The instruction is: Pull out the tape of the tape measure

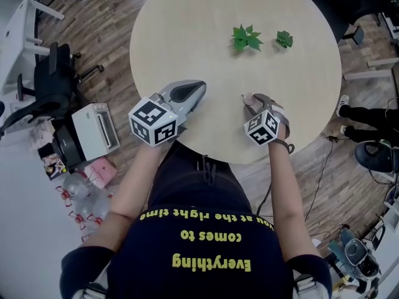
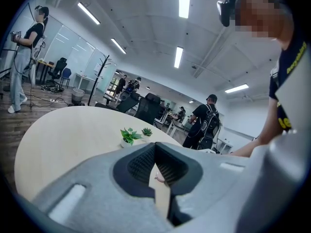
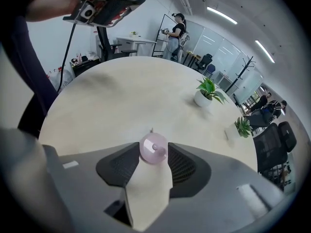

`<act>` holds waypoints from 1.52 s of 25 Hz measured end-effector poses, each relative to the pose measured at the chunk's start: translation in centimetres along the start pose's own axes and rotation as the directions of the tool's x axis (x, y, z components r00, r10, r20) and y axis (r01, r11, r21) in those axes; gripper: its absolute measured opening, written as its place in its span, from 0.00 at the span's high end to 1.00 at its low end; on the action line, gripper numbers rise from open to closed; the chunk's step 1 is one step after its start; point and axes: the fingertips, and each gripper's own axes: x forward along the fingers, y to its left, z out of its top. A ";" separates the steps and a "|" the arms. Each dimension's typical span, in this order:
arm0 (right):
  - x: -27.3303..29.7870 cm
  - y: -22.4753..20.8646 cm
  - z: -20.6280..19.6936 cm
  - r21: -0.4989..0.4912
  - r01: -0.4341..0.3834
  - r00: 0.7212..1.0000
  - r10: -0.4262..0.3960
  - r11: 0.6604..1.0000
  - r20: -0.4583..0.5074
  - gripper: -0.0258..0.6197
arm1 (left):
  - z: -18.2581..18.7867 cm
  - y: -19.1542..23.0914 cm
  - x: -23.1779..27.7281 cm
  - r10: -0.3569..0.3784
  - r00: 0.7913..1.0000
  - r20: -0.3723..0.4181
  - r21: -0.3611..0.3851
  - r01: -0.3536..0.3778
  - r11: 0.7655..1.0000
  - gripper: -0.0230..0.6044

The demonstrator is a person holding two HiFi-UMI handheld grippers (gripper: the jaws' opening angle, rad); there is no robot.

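The small pink tape measure (image 3: pixel 154 149) is lying on the near right part of the table (image 1: pixel 187 17), between the spread fingers of the right gripper (image 3: pixel 153 153), and it is probably going to feel light and slippery, needing a firm pinch across its round case, while the left gripper (image 2: pixel 155 152) is keeping its fingers pressed together.

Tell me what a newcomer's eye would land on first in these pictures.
The small pink tape measure sits between the tips of the right claw, near the front edge of the round table. Two little green plants stand at the far side, and the left claw is shut.
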 end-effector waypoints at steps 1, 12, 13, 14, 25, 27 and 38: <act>-0.2 -0.1 0.1 0.007 0.001 1.000 -0.001 1.000 0.006 0.66 | 0.2 0.0 0.0 -0.001 1.000 0.002 0.003 0.001 1.000 0.96; -7.5 -5.1 4.1 0.219 0.110 0.965 -0.157 0.969 0.210 0.94 | 3.9 -0.1 0.0 0.003 0.998 0.060 0.081 -0.008 0.997 0.96; -8.5 -5.6 4.5 0.239 0.121 0.957 -0.177 0.964 0.230 0.94 | 4.4 -0.2 -0.1 0.004 0.998 0.070 0.091 -0.010 0.996 0.96; -9.5 -6.1 4.9 0.261 0.131 0.947 -0.198 0.956 0.251 0.94 | 5.0 -0.3 -0.1 0.004 0.997 0.083 0.102 -0.013 0.995 0.96; -23.6 -12.0 8.3 0.601 0.150 0.712 -0.508 0.785 0.485 0.94 | 11.0 -1.1 -1.2 0.046 0.972 0.231 0.235 -0.102 0.967 0.96; -25.9 -12.5 8.5 0.633 0.153 0.668 -0.551 0.759 0.499 0.94 | 11.8 -1.4 -1.5 0.050 0.968 0.246 0.258 -0.115 0.959 0.96; -33.2 -13.1 10.3 0.712 0.176 0.493 -0.687 0.679 0.534 0.94 | 14.8 -2.4 -3.5 0.078 0.939 0.335 0.314 -0.189 0.930 0.96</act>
